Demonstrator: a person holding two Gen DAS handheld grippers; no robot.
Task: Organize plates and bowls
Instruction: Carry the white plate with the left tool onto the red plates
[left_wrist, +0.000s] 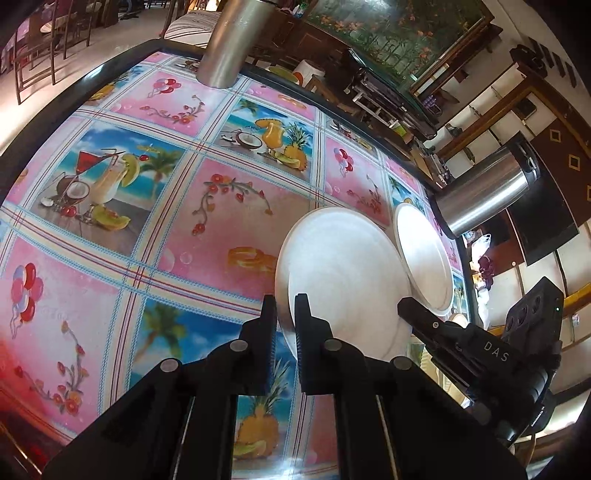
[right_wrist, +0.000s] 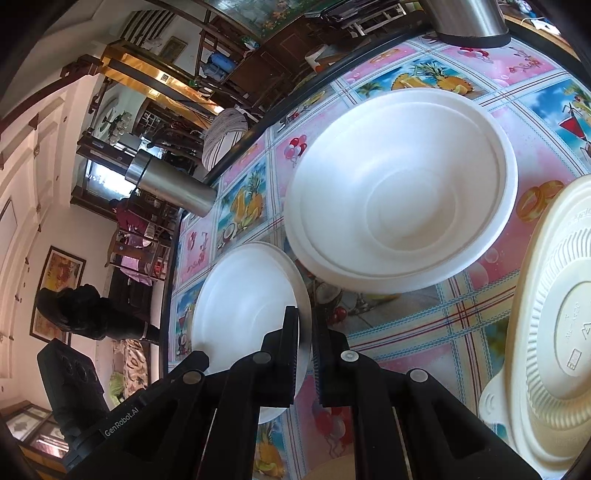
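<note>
In the left wrist view my left gripper (left_wrist: 285, 314) is shut on the rim of a white plate (left_wrist: 343, 273), held tilted above the table. A second white plate (left_wrist: 424, 258) stands just beyond it, with the right gripper's finger (left_wrist: 417, 314) at its near edge. In the right wrist view my right gripper (right_wrist: 304, 332) is shut on the rim of a white plate (right_wrist: 243, 306). A large white bowl (right_wrist: 402, 188) sits beyond it on the table. A cream ribbed plate (right_wrist: 557, 332), upside down, fills the right edge.
The table (left_wrist: 122, 258) has a pink and blue patterned cloth with a dark rim. Steel tumblers stand at the far edge (left_wrist: 225, 44) and at the right edge (left_wrist: 484, 195). Chairs and cabinets surround the table.
</note>
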